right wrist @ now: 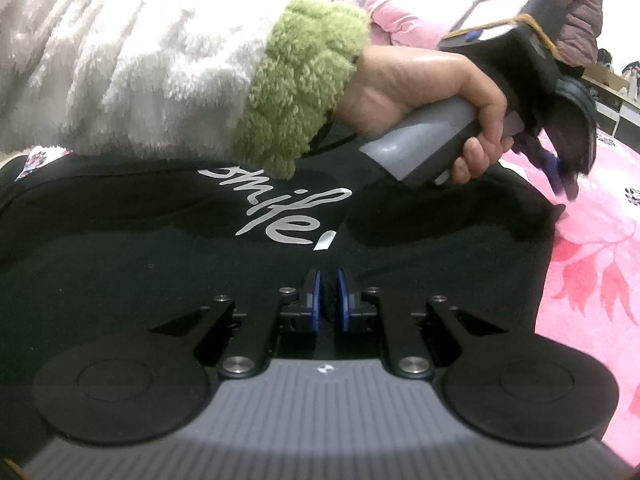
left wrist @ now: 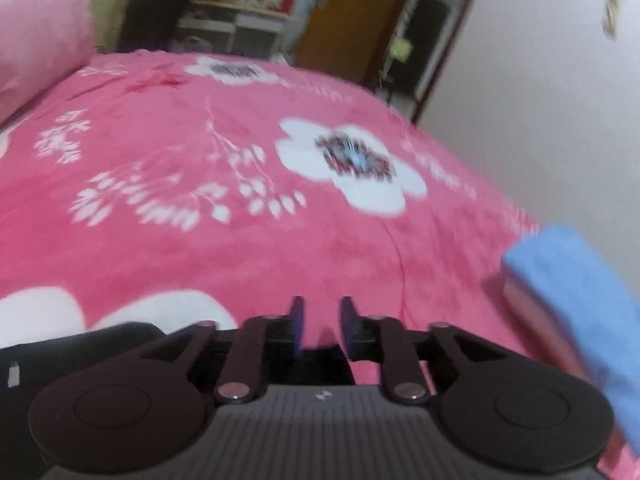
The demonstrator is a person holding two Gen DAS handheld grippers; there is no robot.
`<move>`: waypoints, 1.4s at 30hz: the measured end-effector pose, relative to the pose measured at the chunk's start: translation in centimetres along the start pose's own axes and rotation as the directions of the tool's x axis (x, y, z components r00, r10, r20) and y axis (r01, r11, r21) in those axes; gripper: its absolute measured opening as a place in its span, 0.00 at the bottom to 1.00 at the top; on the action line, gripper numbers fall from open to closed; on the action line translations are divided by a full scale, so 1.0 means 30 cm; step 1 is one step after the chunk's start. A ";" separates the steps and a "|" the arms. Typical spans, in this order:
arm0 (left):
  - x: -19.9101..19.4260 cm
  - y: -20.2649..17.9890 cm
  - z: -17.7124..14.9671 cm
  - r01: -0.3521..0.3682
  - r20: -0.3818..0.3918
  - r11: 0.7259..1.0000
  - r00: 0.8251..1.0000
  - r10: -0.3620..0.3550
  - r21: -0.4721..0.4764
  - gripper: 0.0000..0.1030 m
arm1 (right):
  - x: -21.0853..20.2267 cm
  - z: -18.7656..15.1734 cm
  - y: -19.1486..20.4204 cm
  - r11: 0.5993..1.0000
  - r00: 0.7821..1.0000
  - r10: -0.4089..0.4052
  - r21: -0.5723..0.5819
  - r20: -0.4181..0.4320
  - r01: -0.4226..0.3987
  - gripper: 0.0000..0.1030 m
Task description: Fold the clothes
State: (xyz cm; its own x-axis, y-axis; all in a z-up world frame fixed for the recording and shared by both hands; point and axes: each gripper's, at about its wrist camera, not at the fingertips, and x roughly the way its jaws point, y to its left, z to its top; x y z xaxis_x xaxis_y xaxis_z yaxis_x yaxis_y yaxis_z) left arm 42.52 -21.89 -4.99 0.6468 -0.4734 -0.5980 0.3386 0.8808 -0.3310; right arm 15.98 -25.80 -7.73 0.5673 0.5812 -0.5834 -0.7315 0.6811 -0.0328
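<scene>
The left wrist view is smeared by motion blur throughout — the cluttered shelf (left wrist: 240, 12) behind the bed cannot be made out, and a blue block (left wrist: 576, 280) is cut off by the right edge. In the right wrist view the black garment (right wrist: 120, 248) is partly hidden under a fluffy sleeve (right wrist: 120, 52) — its full outline cannot be told.

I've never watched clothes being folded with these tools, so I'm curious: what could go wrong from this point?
1. The right hand-held gripper pinches only a small bunch of the black garment; the cloth might slip out when pulled.
2. The left hand-held gripper is open with nothing between its fingers, so one side of the garment may drag and crease.
3. The fluffy pink blanket underneath could cling to the garment and bunch it up.
</scene>
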 end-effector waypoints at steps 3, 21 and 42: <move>-0.097 0.056 0.006 0.002 0.031 1.000 1.000 -0.002 -0.008 0.36 | -0.001 -0.003 -0.002 1.000 1.000 0.003 0.007 0.001 -0.003 0.10; -0.514 0.272 -0.236 0.061 -0.075 0.995 0.996 -0.055 0.076 0.39 | -0.186 0.036 0.004 0.991 0.988 -0.135 -0.010 0.081 0.136 0.48; -0.405 0.329 -0.340 0.128 -0.036 0.992 0.991 -0.128 -0.013 0.19 | -0.083 0.082 0.216 0.931 0.927 -0.366 -0.038 -0.086 0.364 0.29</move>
State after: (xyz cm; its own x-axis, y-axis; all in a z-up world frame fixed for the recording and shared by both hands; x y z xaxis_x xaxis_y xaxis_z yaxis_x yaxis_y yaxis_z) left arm 31.04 -7.57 -8.42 0.5731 -0.5826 -0.5763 0.4094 0.8128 -0.4144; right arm 10.77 -21.72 -4.49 0.7608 0.2514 -0.5984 -0.4890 0.8282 -0.2738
